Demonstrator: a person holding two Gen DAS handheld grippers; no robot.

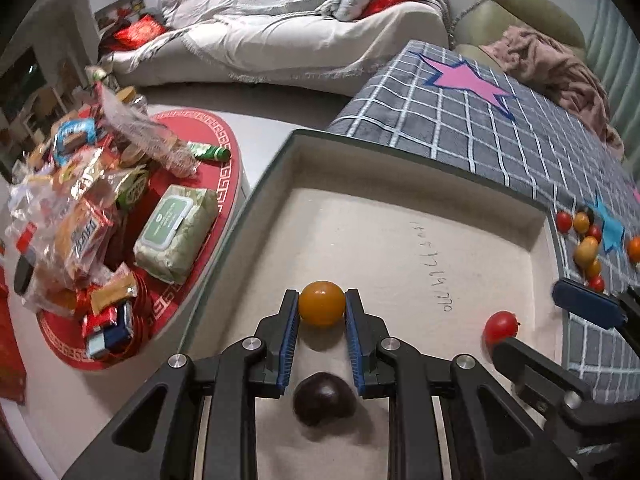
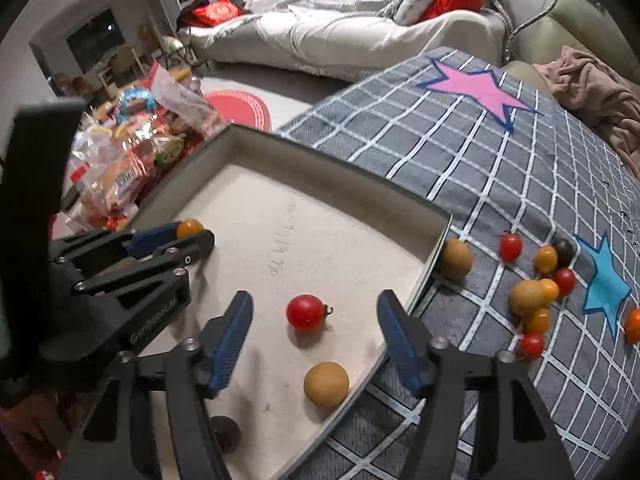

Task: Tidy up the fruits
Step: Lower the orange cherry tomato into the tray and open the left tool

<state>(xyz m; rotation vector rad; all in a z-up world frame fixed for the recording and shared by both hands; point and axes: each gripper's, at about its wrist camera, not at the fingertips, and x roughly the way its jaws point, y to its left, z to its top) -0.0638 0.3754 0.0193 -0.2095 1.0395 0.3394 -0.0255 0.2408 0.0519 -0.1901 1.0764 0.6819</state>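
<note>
I see glossy, smooth tomatoes (image 2: 305,313), a matt paper-lined box (image 1: 400,240), a soft fleecy checked blanket (image 2: 480,168), ribbed blue rubber pads (image 1: 352,320), and crinkly shiny plastic wrappers (image 1: 72,220).

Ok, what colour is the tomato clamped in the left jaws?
Orange-yellow. The cherry tomato shows best in the left wrist view, pinched between the blue pads.

Left gripper (image 1: 322,312): black angular linkage arms, silver screws, ribbed blue pads; right gripper (image 2: 316,334): same build; "GenRobot.AI" lettering on left's arm
</note>
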